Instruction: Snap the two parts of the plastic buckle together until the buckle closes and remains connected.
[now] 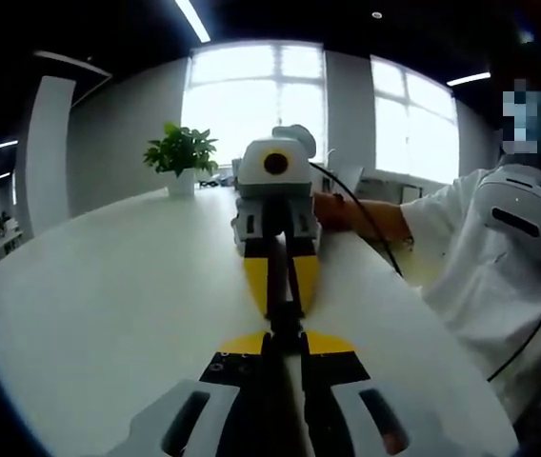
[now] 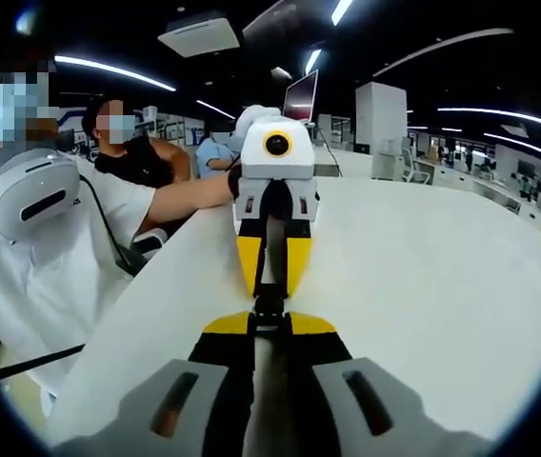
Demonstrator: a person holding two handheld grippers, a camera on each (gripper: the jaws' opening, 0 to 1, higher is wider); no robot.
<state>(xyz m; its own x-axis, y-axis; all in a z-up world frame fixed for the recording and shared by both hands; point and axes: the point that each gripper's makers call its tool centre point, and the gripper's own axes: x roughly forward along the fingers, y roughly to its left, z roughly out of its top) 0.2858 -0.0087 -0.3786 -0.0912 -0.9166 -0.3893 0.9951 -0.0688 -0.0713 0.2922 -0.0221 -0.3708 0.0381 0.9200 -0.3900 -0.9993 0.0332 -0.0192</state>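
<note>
Buckle (image 1: 285,307), black, is pinched end to end between the closed jaws of left gripper (image 1: 283,345) and right gripper (image 2: 269,327) above white counter (image 1: 109,305).

The two grippers are met tip to tip above the white round table (image 1: 109,286), the dark plastic buckle (image 1: 285,309) held between them. Behind the right gripper (image 1: 277,286), a green potted plant (image 1: 182,157) is set on the table's far edge. A white-shirted person (image 2: 51,257) is seated alongside.
</note>
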